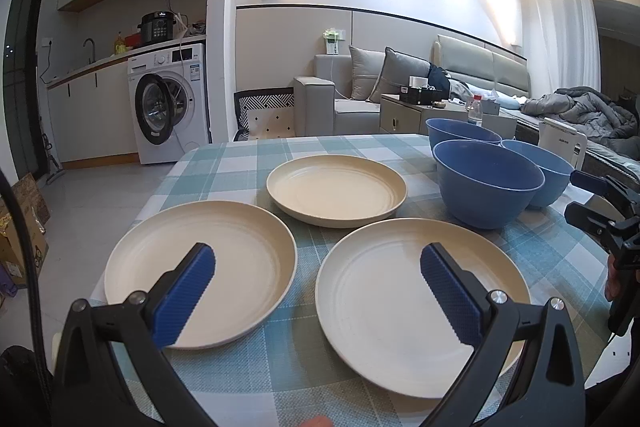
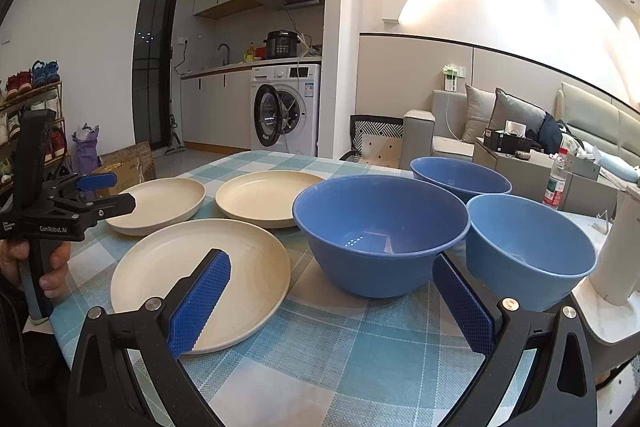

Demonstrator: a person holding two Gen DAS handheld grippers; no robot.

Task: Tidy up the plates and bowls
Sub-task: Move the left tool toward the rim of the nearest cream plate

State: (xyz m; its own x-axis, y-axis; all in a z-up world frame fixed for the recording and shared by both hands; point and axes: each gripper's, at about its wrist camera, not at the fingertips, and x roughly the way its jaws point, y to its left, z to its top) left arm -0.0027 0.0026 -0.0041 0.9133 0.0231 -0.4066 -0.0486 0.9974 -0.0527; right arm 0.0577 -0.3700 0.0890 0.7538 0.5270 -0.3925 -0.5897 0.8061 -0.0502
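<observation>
We see three cream plates (image 1: 200, 273) and three blue bowls (image 2: 380, 227) on the table (image 1: 248, 379). Left tongs (image 1: 318, 287) spread wide, empty, over the gap between two near plates, rims apart. Right tongs (image 2: 332, 301) spread wide, empty, just short of the nearest bowl; bare cloth below, white kettle (image 2: 624, 251) crowding the right.

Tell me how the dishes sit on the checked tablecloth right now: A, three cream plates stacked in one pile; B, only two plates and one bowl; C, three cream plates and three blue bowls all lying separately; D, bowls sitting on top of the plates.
C: the near plate, left plate and far plate lie singly, as do the near bowl, right bowl and far bowl.
</observation>
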